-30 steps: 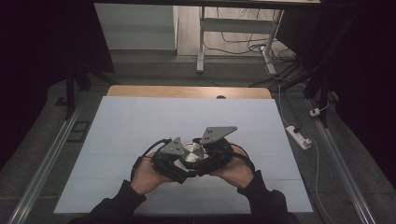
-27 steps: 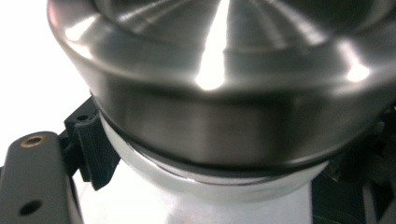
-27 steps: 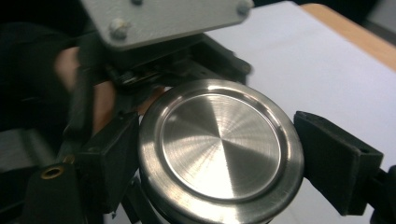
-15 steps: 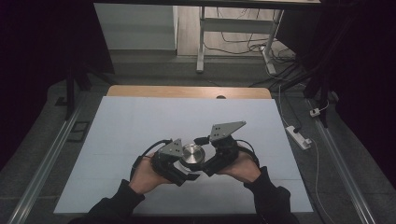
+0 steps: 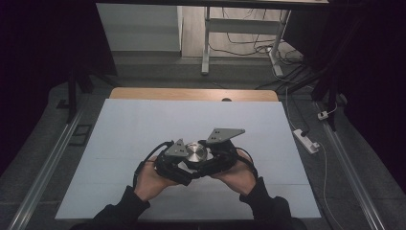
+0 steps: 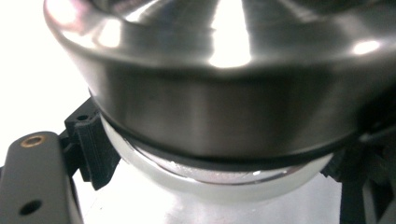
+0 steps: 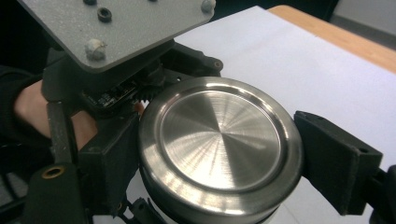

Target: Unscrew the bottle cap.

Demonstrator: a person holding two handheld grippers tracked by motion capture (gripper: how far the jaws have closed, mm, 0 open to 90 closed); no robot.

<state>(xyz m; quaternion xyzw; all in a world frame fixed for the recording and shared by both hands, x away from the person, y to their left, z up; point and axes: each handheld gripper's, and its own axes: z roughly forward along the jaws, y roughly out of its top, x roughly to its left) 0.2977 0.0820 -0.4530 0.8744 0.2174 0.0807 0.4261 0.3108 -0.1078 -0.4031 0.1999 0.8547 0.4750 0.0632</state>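
Over the near middle of the table both hands hold a round container with a brushed steel lid (image 5: 195,153). My left gripper (image 5: 179,164) is shut on the whitish body (image 6: 224,186) just under the lid (image 6: 219,116), with black jaws at either side. My right gripper (image 7: 219,154) reaches in from the right; its jaws have just been closing and now press on opposite edges of the steel lid (image 7: 219,135). In the high view the right gripper (image 5: 210,154) carries its grey plate above the lid.
A white sheet (image 5: 143,124) covers the table, with a wooden edge (image 5: 191,93) at the back. On the floor to the right lies a power strip (image 5: 306,140) with cables. Metal rails run along both sides.
Half a second ago the right gripper sat slightly further right and off the lid; it has come back onto the lid. The left gripper and the container have stayed put.
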